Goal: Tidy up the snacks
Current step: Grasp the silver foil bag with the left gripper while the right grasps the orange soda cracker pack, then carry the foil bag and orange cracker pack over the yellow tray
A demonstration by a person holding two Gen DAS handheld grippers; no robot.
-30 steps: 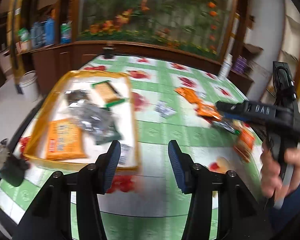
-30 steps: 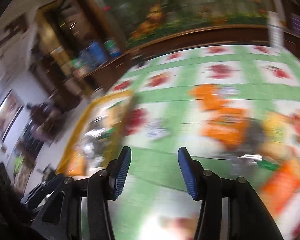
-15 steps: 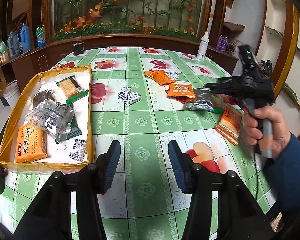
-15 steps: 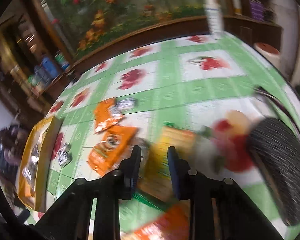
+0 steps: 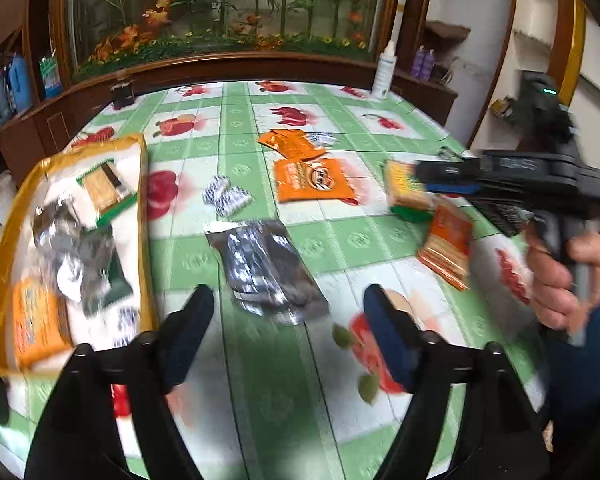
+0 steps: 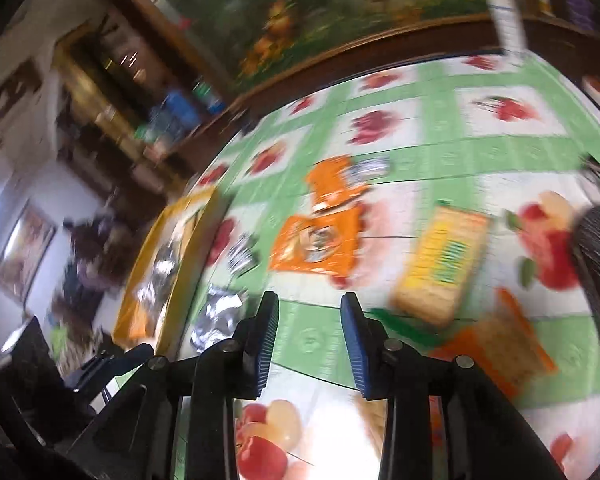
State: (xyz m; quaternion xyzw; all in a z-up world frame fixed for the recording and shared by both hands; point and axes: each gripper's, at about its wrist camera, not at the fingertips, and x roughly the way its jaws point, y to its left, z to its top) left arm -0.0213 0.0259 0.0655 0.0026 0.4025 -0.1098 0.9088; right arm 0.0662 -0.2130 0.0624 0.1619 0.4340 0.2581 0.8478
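Above the silver packet (image 5: 267, 268), the left gripper (image 5: 288, 320) fingers are opening to straddle it; the right gripper (image 6: 310, 334) fingers are opening, empty.

A crinkled silver foil snack pouch (image 5: 266, 268) lies flat on the green-checked tablecloth, just beside the shallow yellow-rimmed tray (image 5: 143, 184) already holding several packets. Farther back lie a flat orange packet with a round face print (image 5: 314, 180), two small black-and-white wrapped sweets (image 5: 226, 198), a yellow cracker pack (image 6: 442, 266) and an orange-edged biscuit pack (image 5: 446, 246).
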